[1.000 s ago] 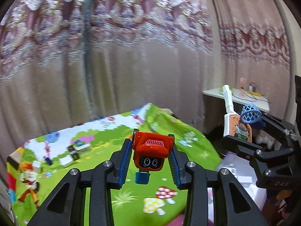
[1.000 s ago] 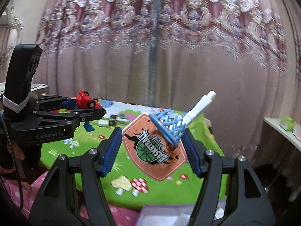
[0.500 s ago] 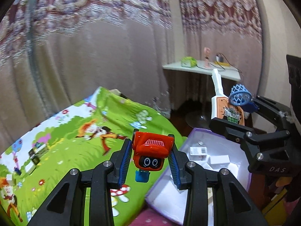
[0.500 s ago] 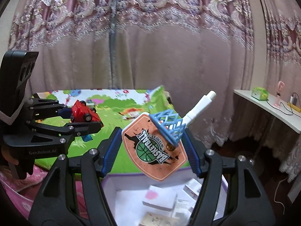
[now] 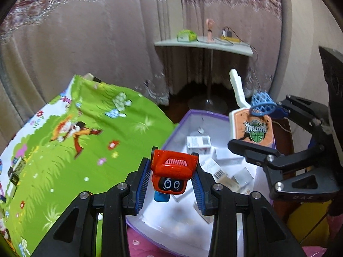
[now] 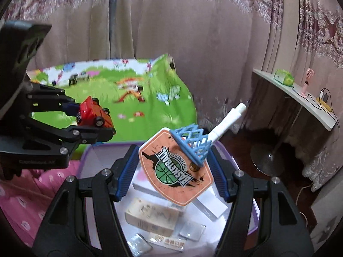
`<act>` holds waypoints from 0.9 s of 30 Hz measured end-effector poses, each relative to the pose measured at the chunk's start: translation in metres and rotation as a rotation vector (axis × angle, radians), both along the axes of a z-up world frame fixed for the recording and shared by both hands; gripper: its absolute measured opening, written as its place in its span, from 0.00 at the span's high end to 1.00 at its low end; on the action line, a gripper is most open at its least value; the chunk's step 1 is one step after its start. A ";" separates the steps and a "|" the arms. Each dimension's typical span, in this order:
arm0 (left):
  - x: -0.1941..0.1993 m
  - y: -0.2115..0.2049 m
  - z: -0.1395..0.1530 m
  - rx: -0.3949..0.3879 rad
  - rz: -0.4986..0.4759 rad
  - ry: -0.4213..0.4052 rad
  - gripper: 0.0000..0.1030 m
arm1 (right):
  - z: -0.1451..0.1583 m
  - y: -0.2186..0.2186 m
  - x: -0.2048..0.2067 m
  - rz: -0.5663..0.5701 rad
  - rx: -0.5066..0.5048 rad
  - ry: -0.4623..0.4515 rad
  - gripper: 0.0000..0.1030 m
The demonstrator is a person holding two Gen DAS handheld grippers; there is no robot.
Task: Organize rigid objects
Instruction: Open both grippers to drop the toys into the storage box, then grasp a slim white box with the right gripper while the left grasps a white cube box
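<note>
My left gripper (image 5: 170, 184) is shut on a red toy car (image 5: 172, 171) with cartoon eyes, held in the air over the near left edge of a purple-rimmed white box (image 5: 205, 114). My right gripper (image 6: 174, 171) is shut on an orange toy basketball backboard (image 6: 173, 173) with a blue net hoop (image 6: 191, 142) and white handle, held above the same box (image 6: 226, 150). The box holds several small cartons and packets (image 6: 150, 214). In the right wrist view the left gripper (image 6: 85, 126) with the car (image 6: 92, 115) is at the left. In the left wrist view the backboard (image 5: 251, 126) is at the right.
A bright green cartoon play mat (image 5: 75, 132) covers a bed-like surface left of the box, with small boxes (image 5: 16, 169) at its far end. Pink patterned cloth (image 6: 27, 194) lies by the box. A white side table (image 5: 203, 44) on a pole stands by the curtains.
Both grippers swung right, away from the green mat, and now hang over the purple-rimmed box. Each keeps its toy; the box fills more of both views.
</note>
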State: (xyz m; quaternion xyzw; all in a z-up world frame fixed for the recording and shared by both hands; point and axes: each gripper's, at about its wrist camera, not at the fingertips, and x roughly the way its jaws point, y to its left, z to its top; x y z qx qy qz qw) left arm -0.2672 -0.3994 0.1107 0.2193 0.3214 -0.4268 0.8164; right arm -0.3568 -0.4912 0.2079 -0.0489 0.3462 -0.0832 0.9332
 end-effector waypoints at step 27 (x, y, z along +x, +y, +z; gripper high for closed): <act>0.099 0.103 -0.034 -0.060 0.309 0.093 0.33 | -0.006 -0.013 0.026 -0.084 0.058 0.124 0.15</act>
